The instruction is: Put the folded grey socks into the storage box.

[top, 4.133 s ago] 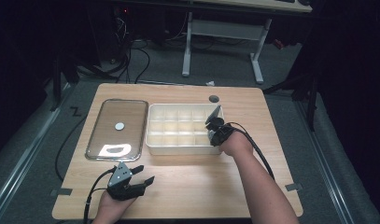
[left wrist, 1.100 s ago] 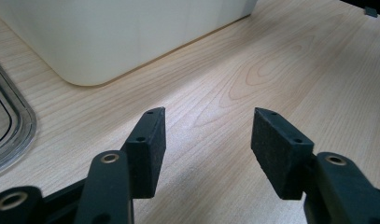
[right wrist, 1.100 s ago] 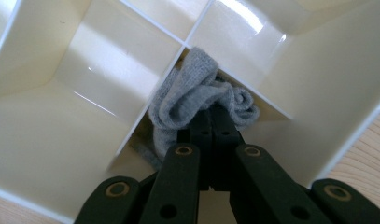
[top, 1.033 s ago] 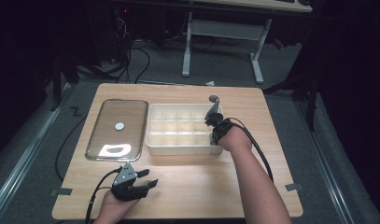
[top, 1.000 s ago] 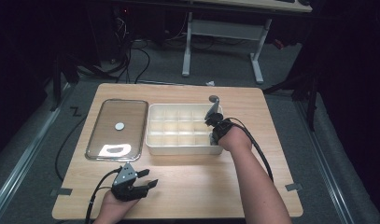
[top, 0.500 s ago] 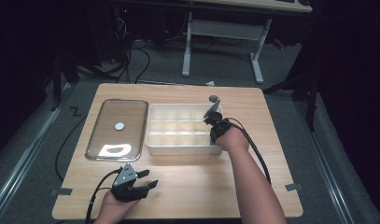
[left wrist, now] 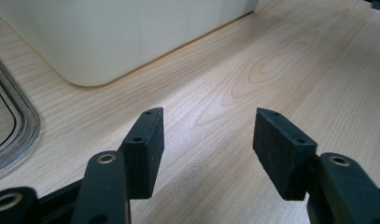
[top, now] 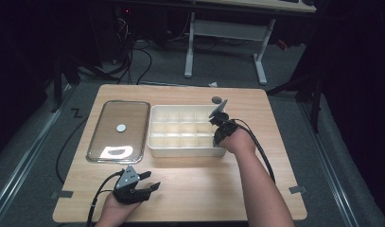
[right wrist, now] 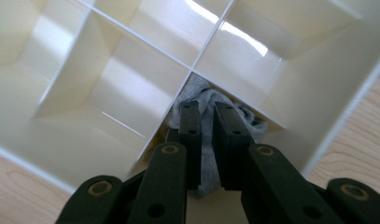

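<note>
two black two-jaw grippers work at a light wooden table [top: 275,156]. at its middle stands a cream plastic divided tray [top: 176,142], a clear lid with metal rim [top: 118,130] beside it. the right gripper [right wrist: 207,122], its jaws nearly closed and just easing apart, pinches a grey cloth bundle [right wrist: 197,95] in the tray's near right compartment. the left gripper [left wrist: 206,140] rests near the table's front edge, jaws wide, holding nothing.
</note>
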